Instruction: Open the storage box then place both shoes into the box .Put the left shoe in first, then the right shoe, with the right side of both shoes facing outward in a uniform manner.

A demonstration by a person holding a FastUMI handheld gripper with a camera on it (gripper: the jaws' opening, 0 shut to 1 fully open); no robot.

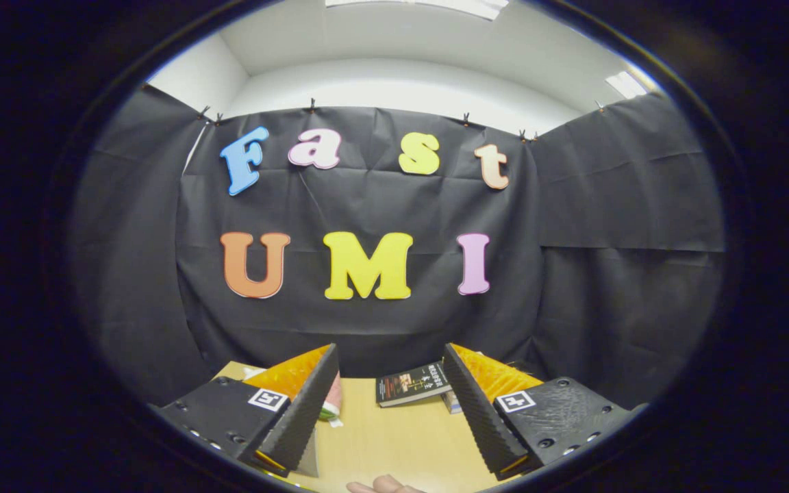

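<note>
Gripper view: fingers [390, 411] spread apart, book [411, 383] beyond them.

The right finger [480, 404] hides part of the book [414, 383]; a hand [384, 485] is cut off below.

Pale wooden table [394, 438], dark-covered book [411, 383].

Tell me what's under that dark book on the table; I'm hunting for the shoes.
The dark book lies on the wooden table, beyond the open gripper, which holds nothing. Its right end seems to rest on another item, mostly hidden by a finger.
</note>
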